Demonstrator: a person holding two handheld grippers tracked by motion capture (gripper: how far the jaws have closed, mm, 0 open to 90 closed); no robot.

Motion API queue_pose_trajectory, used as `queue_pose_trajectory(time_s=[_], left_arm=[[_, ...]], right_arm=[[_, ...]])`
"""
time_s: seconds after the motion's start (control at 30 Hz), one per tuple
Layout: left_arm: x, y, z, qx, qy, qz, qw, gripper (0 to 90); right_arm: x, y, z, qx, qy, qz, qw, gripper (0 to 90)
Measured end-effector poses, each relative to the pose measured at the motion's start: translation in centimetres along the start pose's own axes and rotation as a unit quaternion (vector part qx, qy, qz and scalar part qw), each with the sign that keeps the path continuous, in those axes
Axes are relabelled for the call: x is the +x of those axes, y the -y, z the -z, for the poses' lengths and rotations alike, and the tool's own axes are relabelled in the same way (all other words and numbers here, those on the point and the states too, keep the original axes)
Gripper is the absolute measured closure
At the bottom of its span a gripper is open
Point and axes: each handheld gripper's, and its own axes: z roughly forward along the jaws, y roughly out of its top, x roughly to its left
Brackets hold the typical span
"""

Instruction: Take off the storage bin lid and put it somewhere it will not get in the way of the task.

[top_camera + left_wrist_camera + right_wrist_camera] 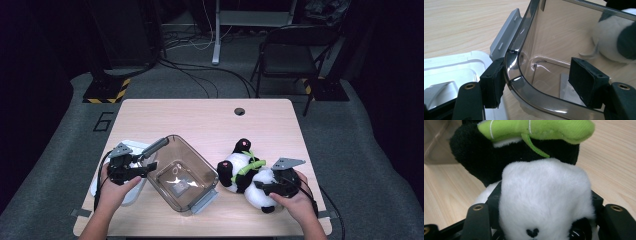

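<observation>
A black-and-white panda plush [240,167] with a green bamboo piece [536,130] lies on the wooden table, to the right of a clear brown plastic container [197,152]. My right gripper [257,186] has its pads pressed on both sides of the panda's white head [544,195]. My left gripper [537,82] straddles the container's near corner [524,82]. One pad [492,82] rests against the outside of the wall and the other pad [586,80] hangs inside, apart from the wall. A flat packet [180,186] lies on the container's floor.
A white lid [127,147] lies under my left hand at the table's left edge. The container has a grey latch [506,37]. A cable hole [239,111] marks the far table edge. Beyond the table stand a folding chair [295,50] and floor cables.
</observation>
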Motion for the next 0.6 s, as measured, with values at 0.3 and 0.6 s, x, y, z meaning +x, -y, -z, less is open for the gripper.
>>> queue_pose_trajectory(time_s=[0.3, 0.6], left_arm=[[-1.3, 0.3, -0.2, -0.002, 0.003, -0.009, 1.0000, 30.9], [-1.0, 0.1, 1.6, -0.045, 0.005, -0.005, 0.9989, 30.1]], right_arm=[[0.1, -0.8, 0.0, -0.008, 0.036, -0.018, 0.9992, 39.7], [-0.4, -1.2, 0.2, -0.016, 0.042, -0.037, 0.9983, 40.1]])
